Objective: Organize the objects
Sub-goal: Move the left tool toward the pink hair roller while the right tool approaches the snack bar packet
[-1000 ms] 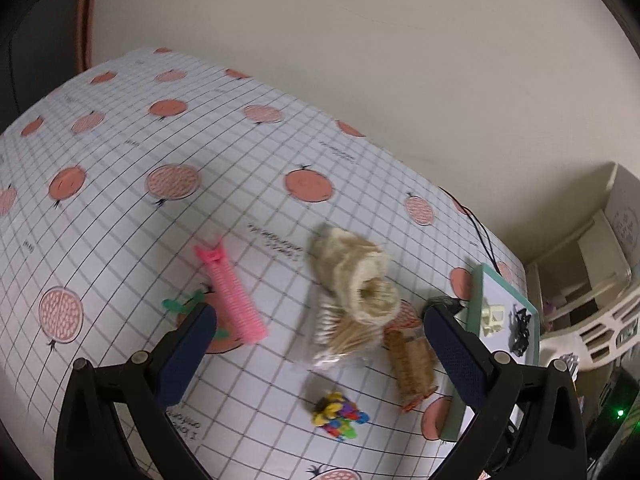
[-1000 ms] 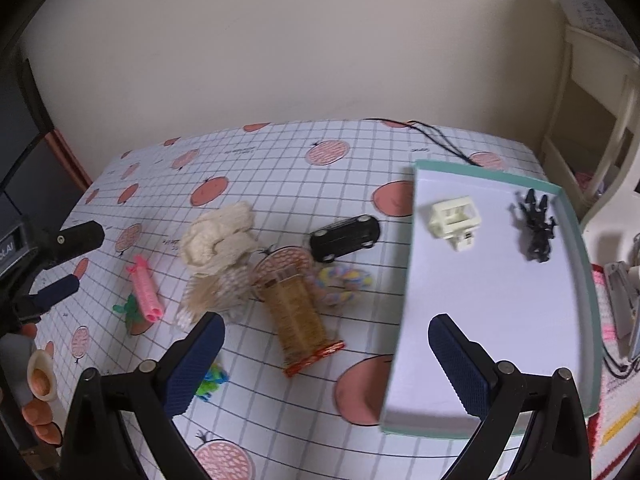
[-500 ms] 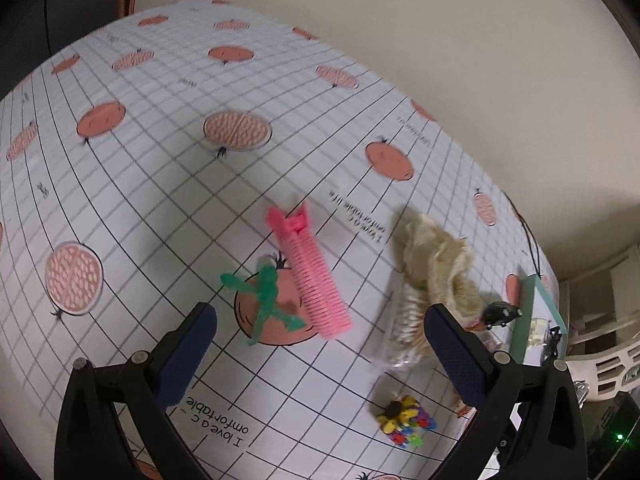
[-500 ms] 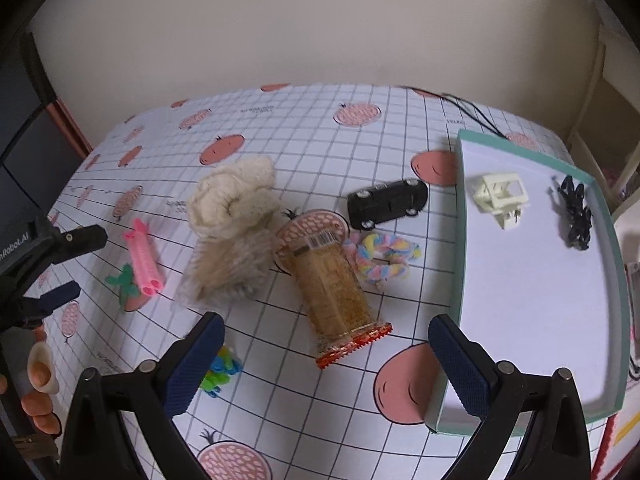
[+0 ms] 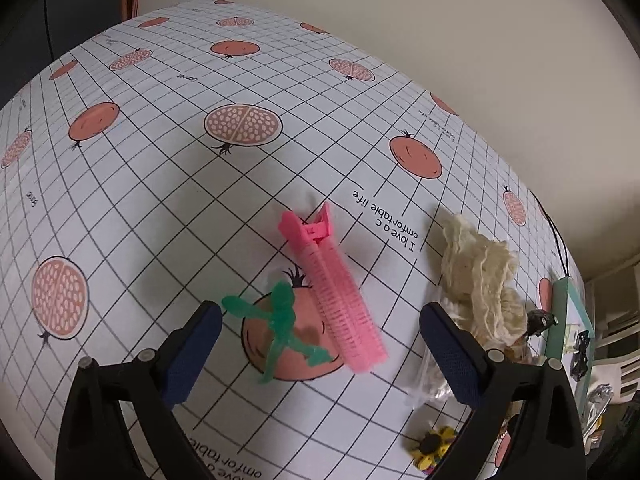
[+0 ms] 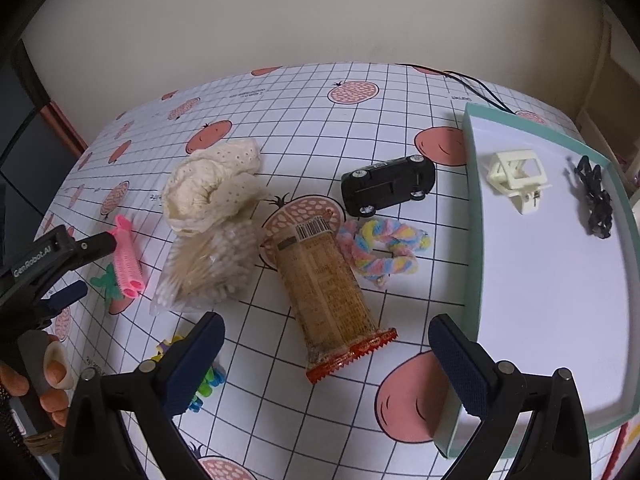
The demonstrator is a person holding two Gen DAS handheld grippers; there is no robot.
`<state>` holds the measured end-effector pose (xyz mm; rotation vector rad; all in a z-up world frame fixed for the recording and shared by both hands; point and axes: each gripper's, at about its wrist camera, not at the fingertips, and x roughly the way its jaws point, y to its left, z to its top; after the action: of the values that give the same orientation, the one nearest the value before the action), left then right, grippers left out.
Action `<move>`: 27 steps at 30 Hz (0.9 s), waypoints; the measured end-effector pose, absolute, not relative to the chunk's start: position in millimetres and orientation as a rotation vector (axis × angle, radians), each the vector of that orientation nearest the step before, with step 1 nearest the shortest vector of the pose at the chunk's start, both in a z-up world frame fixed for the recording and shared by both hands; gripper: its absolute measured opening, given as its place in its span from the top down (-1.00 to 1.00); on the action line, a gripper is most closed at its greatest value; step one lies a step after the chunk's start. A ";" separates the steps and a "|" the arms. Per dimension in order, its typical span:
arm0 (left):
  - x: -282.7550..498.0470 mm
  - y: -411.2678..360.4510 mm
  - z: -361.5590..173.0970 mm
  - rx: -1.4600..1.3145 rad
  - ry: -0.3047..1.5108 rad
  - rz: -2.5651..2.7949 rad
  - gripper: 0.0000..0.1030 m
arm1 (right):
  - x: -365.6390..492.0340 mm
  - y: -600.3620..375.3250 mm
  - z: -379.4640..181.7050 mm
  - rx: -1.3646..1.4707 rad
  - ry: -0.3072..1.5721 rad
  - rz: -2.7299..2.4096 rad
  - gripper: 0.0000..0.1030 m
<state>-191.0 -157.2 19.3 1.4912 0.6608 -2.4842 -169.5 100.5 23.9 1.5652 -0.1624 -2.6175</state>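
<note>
**Operator A:** State of the left gripper (image 5: 320,352)?

**Operator B:** Jaws spread wide, nothing between the pads. It hangs above the pink hair roller (image 5: 334,292), which lies flat on the checked tablecloth (image 5: 160,184) with its clip end toward the wall. A green plastic piece (image 5: 280,328) lies just beside the roller, on a printed fruit.

**Operator A:** And the right gripper (image 6: 324,360)?

**Operator B:** Also fully apart and empty. It hangs over the near end of the brown snack packet (image 6: 328,292), whose crimped red seam points toward the camera.

**Operator A:** Positions of the remaining loose items?

**Operator B:** In the right wrist view: a cream knitted cloth (image 6: 212,188) overlaps the far edge of a clear bag of cotton swabs (image 6: 208,268). The pastel twisted hair tie (image 6: 384,248) touches the packet's right side. The black toy car (image 6: 388,184) sits beyond the hair tie, apart from it. A small multicoloured toy (image 6: 204,384) is partly hidden behind the right gripper's left finger.

**Operator A:** Tray contents?

**Operator B:** The teal-rimmed tray (image 6: 472,240) holds a cream hair claw (image 6: 516,180) and a black hair claw (image 6: 596,200), well apart, both at its far end.
</note>
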 end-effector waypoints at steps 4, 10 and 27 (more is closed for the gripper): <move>-196.6 -158.3 16.5 1.482 0.633 -2.491 -0.74 | -174.1 99.2 17.0 1.582 -0.126 -2.611 -1.00; -199.8 -164.5 10.3 1.495 0.655 -2.476 -0.52 | -177.2 102.2 8.1 1.615 -0.130 -2.611 -1.00; -210.1 -148.2 8.4 1.495 0.465 -2.492 -0.25 | -177.9 88.4 -12.2 1.637 -0.012 -2.590 -1.00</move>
<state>-210.1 -148.2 8.4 1.4949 0.4650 -2.4915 -177.9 88.4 -12.2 1.6368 -0.0123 -2.5902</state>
